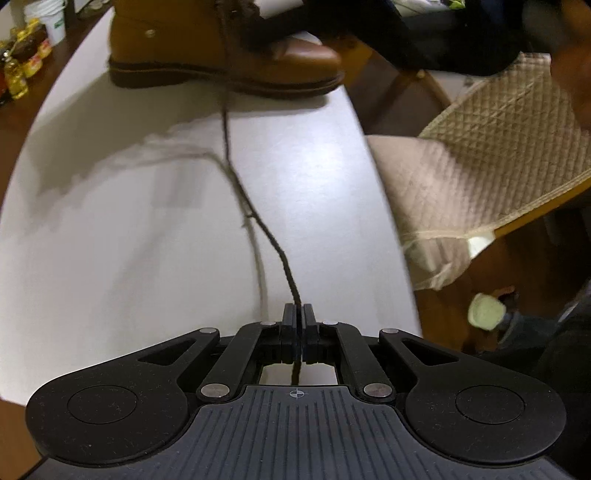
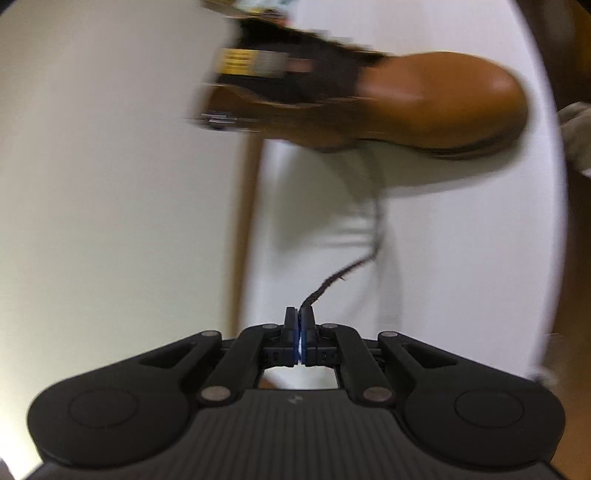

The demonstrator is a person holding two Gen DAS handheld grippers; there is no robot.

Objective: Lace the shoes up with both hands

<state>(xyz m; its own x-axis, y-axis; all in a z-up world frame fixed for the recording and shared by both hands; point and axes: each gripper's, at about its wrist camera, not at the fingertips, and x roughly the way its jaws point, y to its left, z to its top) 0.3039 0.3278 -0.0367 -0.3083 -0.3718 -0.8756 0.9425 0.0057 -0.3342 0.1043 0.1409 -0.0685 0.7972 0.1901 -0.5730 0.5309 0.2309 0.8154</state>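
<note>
A tan leather boot with a dark sole stands on the white table, at the top of the left wrist view. A dark brown lace runs from the boot down to my left gripper, which is shut on it. In the blurred right wrist view the boot lies across the top. Another stretch of the dark lace runs from under the boot to my right gripper, whose pads are shut on its end. A dark shape, likely the other gripper, hangs over the boot's toe.
A chair with a quilted beige cushion stands right of the table's edge. Bottles and jars and a white tub sit at the far left. The table's curved edge runs down the right of the right wrist view.
</note>
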